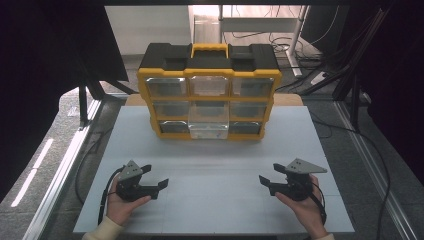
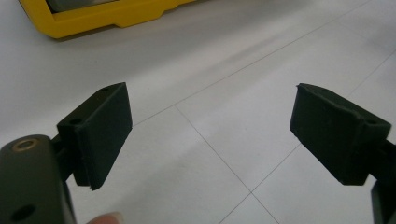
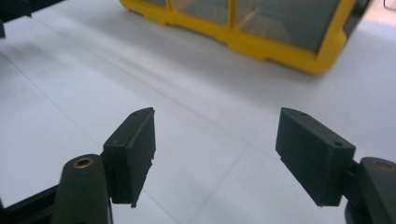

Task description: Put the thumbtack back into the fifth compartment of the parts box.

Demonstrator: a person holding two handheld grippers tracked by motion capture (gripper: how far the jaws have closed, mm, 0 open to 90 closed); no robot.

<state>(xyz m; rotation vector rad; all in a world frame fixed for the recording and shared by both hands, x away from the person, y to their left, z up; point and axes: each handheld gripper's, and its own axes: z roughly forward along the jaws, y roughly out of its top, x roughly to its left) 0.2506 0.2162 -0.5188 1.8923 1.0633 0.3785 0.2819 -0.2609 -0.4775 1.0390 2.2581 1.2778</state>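
The left gripper sits near the front left corner of the table, held in the person's left hand; its jaws stand wide apart, released, with nothing between them and bare table surface beneath. The right gripper sits near the front right corner, held in the right hand; its jaws are likewise spread wide and grasp nothing, and the gripper view shows bare table between the pads. Both grippers point inward toward the middle of the table and are well apart from each other. The storage box, yellow-framed with a black top and a yellow handle, stands upright at the centre of the rear edge, its front face of clear drawers turned toward the person. One drawer in the middle column of the lower rows protrudes slightly from the front. The box is well apart from both grippers. A broad band of bare table lies between the box front and the grippers, and bare strips run along the left and right edges beside the box.
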